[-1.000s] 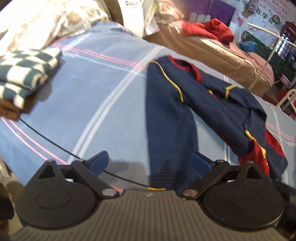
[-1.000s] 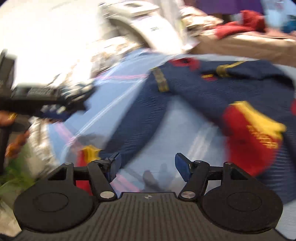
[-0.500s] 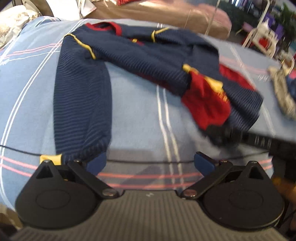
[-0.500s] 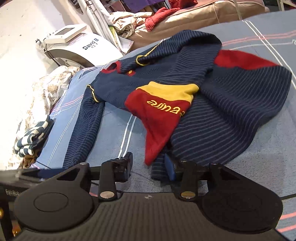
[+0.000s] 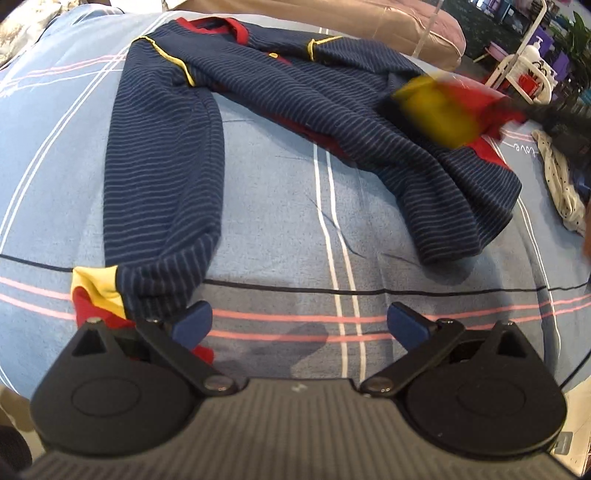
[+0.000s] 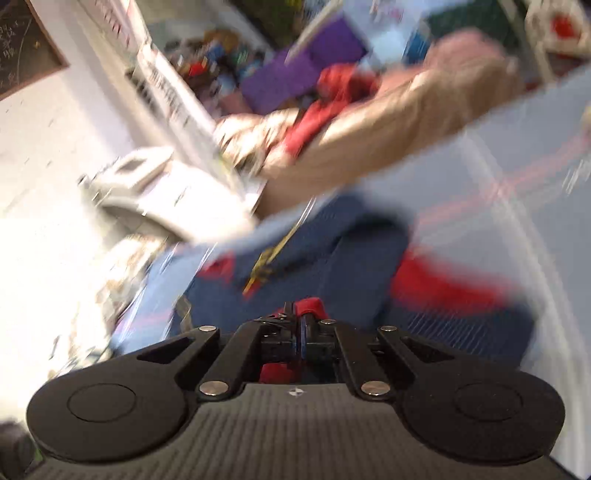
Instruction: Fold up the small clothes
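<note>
Right wrist view: heavily blurred. Right hand-held gripper (image 6: 301,325) has its jaws pressed together on a red bit of cloth, seemingly the red-and-yellow sleeve cuff (image 5: 439,107) of the navy striped sweater (image 5: 258,122); the left wrist view shows that cuff lifted and smeared by motion at the sweater's right side.

Left hand-held gripper (image 5: 299,321): jaws wide apart, nothing between them, hovering just off the sweater's near sleeve end (image 5: 98,286), which lies beside its left finger.

Sweater location: spread across the bed sheet (image 5: 280,229), blue with pink and white stripes, collar at the far side.

Risks, judged:
- Pinch looks thin, only on the cuff edge; a fast pull could slip it free.
- Pulling one sleeve alone could drag and bunch the body, since nothing pins it.
- Soft bedding gives under cloth, so creases may not hold.

Room: beyond the sweater, a tan cushioned couch (image 5: 369,26) with a red garment (image 6: 332,99); right of the sweater, a dotted white cloth (image 5: 559,184) and a white rack (image 5: 517,66). Cluttered background.
</note>
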Tool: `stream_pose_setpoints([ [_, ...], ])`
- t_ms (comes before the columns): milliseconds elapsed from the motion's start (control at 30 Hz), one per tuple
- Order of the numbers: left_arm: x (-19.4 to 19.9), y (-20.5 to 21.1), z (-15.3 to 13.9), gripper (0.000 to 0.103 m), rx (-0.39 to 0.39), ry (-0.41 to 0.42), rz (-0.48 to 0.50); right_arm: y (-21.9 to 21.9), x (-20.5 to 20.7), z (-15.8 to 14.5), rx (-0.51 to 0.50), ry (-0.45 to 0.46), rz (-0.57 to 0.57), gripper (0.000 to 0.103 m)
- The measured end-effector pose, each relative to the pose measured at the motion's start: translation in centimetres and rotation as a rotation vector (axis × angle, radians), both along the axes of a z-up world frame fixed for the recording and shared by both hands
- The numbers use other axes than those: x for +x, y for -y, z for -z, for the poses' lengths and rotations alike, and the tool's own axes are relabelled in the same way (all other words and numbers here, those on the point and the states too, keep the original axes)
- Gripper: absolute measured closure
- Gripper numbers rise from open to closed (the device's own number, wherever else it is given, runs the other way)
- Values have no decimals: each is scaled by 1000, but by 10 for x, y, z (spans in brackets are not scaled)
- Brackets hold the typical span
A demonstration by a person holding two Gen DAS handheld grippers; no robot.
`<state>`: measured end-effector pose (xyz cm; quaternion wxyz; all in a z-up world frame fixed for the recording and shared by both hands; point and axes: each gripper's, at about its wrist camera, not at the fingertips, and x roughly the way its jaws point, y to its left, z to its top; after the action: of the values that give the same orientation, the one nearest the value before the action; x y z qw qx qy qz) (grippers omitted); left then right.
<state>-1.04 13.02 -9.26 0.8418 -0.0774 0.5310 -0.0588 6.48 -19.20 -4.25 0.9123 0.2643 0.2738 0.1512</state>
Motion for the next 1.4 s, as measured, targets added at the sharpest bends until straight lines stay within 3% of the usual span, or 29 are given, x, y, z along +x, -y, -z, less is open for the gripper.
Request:
stream_pose_setpoints([
  [133,0,8,3,0,51,-26,31,79,33,-38,-226,116,277,99],
  [167,0,10,3,0,60,-31,40,94,40,-41,-280,109,336,88],
  [233,0,15,3,0,69,-29,53,116,54,-38,-317,16,386,41],
  [267,-1,17,3,0,71,-26,58,125,52,-31,-273,-19,387,0],
  [367,-1,22,3,0,75,-23,62,116,23,-13,-164,-24,323,0],
  [500,5,24,5,0,102,-42,62,31,-25,22,-96,-71,-17,0],
  [567,9,21,3,0,128,-43,47,-27,-54,32,-163,-41,-240,0],
  [633,10,14,1,0,151,-38,26,-76,-83,28,-255,48,-401,0],
  [733,10,1,-1,0,188,-35,-16,-123,-103,23,-409,164,-555,0],
  [867,8,-12,-9,0,226,-15,-52,-156,-81,43,-669,88,-530,9],
  [967,5,-16,-18,0,199,4,-63,-150,-63,64,-719,-22,-494,15],
  [1067,3,-17,-23,0,192,16,-58,-150,-62,68,-742,-23,-453,19],
  [1167,1,-19,-22,0,202,18,-56,-145,-59,64,-707,-53,-395,82],
  [1233,1,-24,-20,0,208,12,-63,-133,-55,62,-608,-96,-383,87],
  [1333,-1,-35,-21,0,207,15,-92,-115,-45,49,-296,-172,-394,88],
  [1400,-3,-46,-26,0,209,31,-123,-117,-53,31,-147,-179,-461,87],
])
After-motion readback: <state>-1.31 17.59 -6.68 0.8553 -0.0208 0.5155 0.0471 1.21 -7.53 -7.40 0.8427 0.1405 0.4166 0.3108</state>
